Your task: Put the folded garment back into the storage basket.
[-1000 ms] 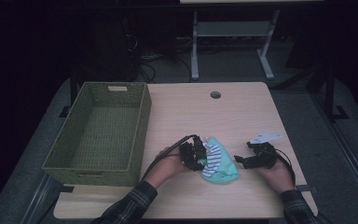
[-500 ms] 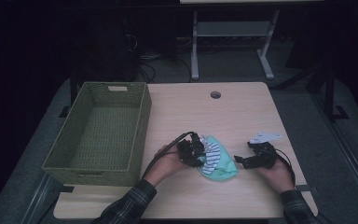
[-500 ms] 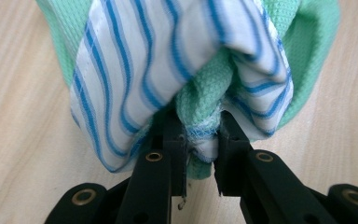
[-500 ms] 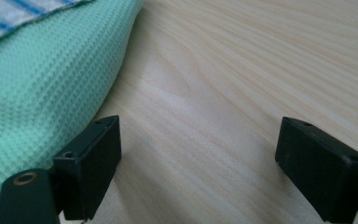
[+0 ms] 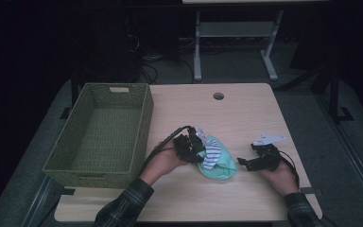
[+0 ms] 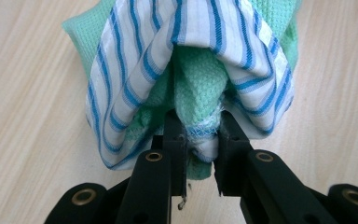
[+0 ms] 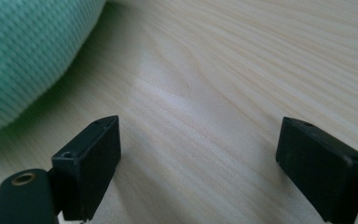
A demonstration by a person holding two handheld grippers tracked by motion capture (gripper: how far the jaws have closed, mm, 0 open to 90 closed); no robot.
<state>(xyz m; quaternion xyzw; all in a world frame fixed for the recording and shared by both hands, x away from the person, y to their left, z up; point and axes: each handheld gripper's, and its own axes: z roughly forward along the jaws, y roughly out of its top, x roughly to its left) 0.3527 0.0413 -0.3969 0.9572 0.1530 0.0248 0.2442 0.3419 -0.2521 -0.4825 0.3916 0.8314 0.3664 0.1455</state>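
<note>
Pale wood-grain laminate worktop (image 5: pixel 246 113), rectangular, with a round cable hole at the far edge; smooth, matte, faint streaked grain in the right gripper view. On its left side stands a deep rectangular olive-green woven basket (image 5: pixel 144 123), ribbed weave, cut-out handle slot in the far wall, nothing lying in it. Near the front middle of the worktop lies the bundle being handled: a mint-green waffle-knit cloth (image 5: pixel 220 163), soft and rounded, wrapped with a white cloth with blue stripes (image 5: pixel 211 156), thinner and smoother, with an overlocked hem. Left gripper (image 6: pixel 200 154) has its black fingers (image 6: pixel 175 140) pinching a gathered fold of both cloths, hem bunched between them; these fingers have just been closing, cloth between them. Judgement: the step in hand is the pick-up of the bundle, grip made, lift only beginning, the bulk of it apparently still on the worktop. Next move likely calls for raising the bundle clear and carrying it left over the basket rim, high enough that trailing fabric does not snag the weave. Right gripper (image 7: pixel 198 154), just right of the cloths, rests low on the worktop, fingers spread wide, nothing between them.
</note>
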